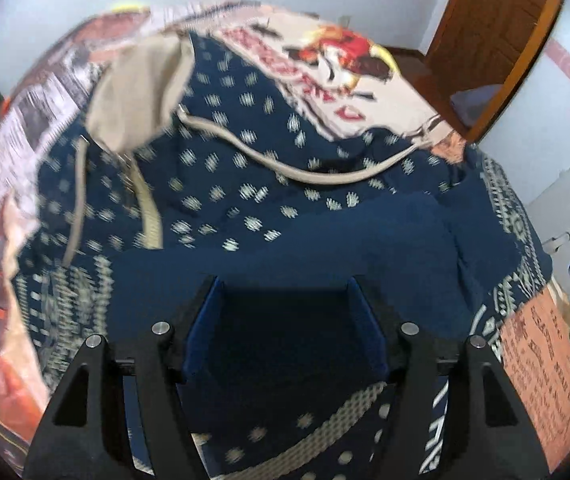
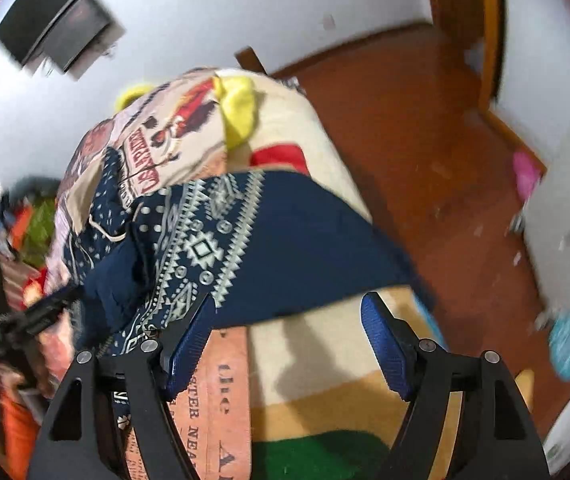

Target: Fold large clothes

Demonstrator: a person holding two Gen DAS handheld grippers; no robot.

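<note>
A large navy garment point(image 1: 269, 216) with white motifs and a beige drawstring point(image 1: 325, 174) lies spread on a printed bed cover point(image 1: 349, 76). Its beige hood lining point(image 1: 141, 92) is at the far left. My left gripper point(image 1: 285, 284) is open, just above the plain navy fabric, fingers not closed on it. In the right wrist view the garment point(image 2: 305, 240) shows a patterned band point(image 2: 205, 248) near the bed's edge. My right gripper point(image 2: 289, 300) is open and empty, hovering over the garment's near hem.
The bed cover point(image 2: 325, 360) hangs at the bed's edge, with a yellow item point(image 2: 237, 112) at the far end. Red-brown floor point(image 2: 425, 160) and a wooden door point(image 1: 493, 40) are to the right. A white appliance point(image 1: 569, 216) stands nearby. Clutter point(image 2: 25, 232) lies at the left.
</note>
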